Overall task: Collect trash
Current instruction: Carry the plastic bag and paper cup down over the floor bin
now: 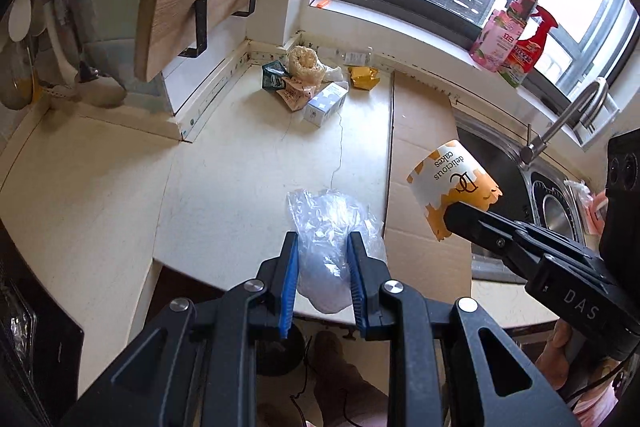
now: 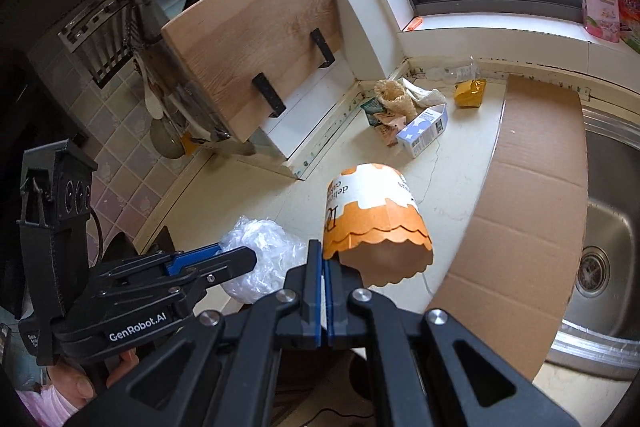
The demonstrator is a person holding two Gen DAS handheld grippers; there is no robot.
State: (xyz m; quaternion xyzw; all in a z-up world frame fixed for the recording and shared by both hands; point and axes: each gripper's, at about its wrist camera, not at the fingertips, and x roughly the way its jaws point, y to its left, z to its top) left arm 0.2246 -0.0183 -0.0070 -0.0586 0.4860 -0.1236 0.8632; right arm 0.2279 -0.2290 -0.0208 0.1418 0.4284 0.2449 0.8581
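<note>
My left gripper [image 1: 322,241] is shut on a crumpled clear plastic bag [image 1: 328,227], which bulges between the blue pads over the counter's front edge. In the right wrist view the same gripper [image 2: 240,253] and plastic bag [image 2: 266,247] show at lower left. My right gripper [image 2: 323,257] is shut on the scalloped edge of an orange-and-white paper cake bag [image 2: 376,223], held above the counter. In the left wrist view that paper bag [image 1: 452,183] hangs at the right from the right gripper [image 1: 454,213]. More trash [image 1: 304,83] lies in the far corner.
The corner pile holds a small carton [image 2: 424,131], wrappers and a yellow packet [image 2: 470,93]. Flat cardboard [image 2: 532,207] lies beside the steel sink [image 2: 608,239] with its tap [image 1: 568,119]. A wooden board [image 2: 256,39] leans at left. Bottles [image 1: 512,35] stand on the windowsill.
</note>
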